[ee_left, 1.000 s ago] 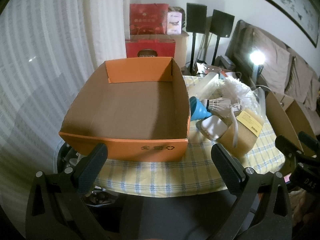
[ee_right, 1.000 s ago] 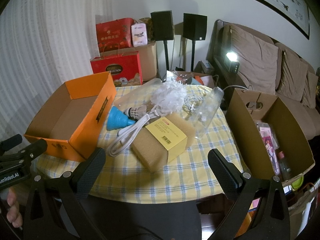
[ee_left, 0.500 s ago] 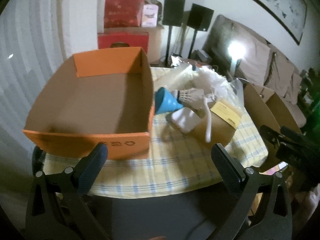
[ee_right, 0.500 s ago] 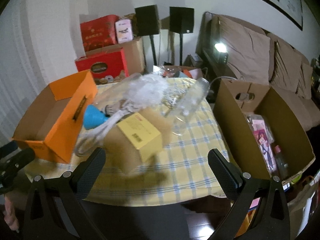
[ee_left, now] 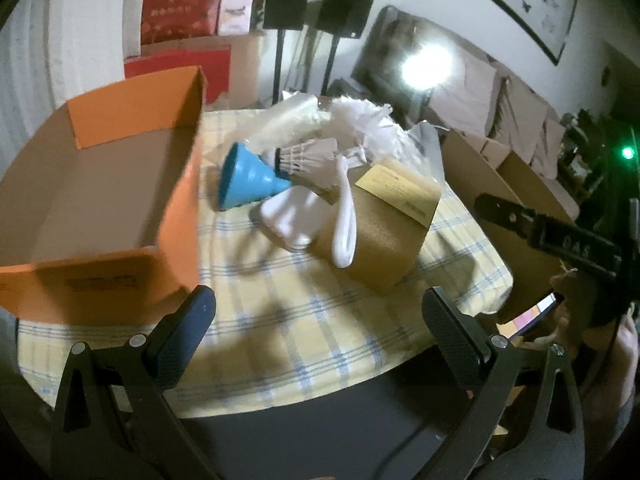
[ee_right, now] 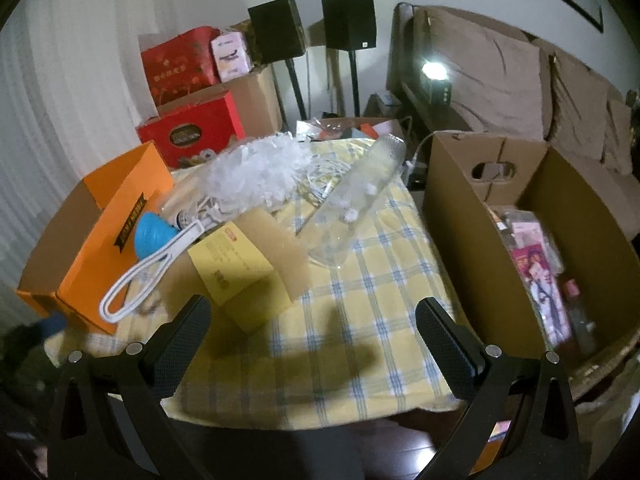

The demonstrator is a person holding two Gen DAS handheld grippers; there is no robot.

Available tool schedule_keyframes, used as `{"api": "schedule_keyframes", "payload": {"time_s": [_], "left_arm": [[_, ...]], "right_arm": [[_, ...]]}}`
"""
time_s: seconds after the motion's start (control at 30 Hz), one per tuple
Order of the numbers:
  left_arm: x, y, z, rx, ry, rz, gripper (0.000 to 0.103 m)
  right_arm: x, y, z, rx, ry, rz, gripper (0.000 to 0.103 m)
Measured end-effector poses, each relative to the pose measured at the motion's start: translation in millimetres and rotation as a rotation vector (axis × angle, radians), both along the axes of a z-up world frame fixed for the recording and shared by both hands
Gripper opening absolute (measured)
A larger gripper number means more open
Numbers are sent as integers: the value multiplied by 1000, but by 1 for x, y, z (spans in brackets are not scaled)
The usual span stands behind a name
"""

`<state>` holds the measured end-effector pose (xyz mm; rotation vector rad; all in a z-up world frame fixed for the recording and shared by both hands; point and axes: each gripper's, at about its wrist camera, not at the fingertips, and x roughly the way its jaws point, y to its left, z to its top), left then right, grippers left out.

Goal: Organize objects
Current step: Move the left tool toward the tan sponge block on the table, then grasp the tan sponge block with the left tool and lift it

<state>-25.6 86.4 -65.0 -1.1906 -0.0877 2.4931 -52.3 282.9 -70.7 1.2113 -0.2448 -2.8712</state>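
Note:
An empty orange box stands on the left of the yellow checked tablecloth; it also shows in the right wrist view. Beside it lie a blue funnel, a shuttlecock, a white looped cable and a brown cardboard box with a yellow label. A clear plastic tube and white shredded plastic lie further back. My left gripper is open and empty over the table's near edge. My right gripper is open and empty too.
A large brown carton holding packets stands off the table's right side. Red gift boxes and two black speakers stand behind the table. A sofa runs along the right wall. The table edge is close below both grippers.
Both grippers have moved to the right and closer to the table. The left view now centres on the funnel and brown box instead of the orange box. Both stay open.

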Motion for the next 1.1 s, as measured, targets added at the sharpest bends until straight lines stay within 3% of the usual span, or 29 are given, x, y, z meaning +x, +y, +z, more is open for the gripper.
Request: {"api": "schedule_keyframes", "payload": {"time_s": [0.37,0.67,0.93,1.1], "left_arm": [[-14,20,-22,36,-14,-33,100],[-26,34,-28,54,-31,-61,99],[-33,44,-35,66,-51,-104,84],[-37,48,-37,65,-59,-124,67]], "right_arm": [[-37,11,-9,-112,16,71,100],[-63,11,-21,-235,-24,128,79],[-70,12,-31,-317,-52,191,63],[-74,8,-36,-315,-61,214,61]]}}
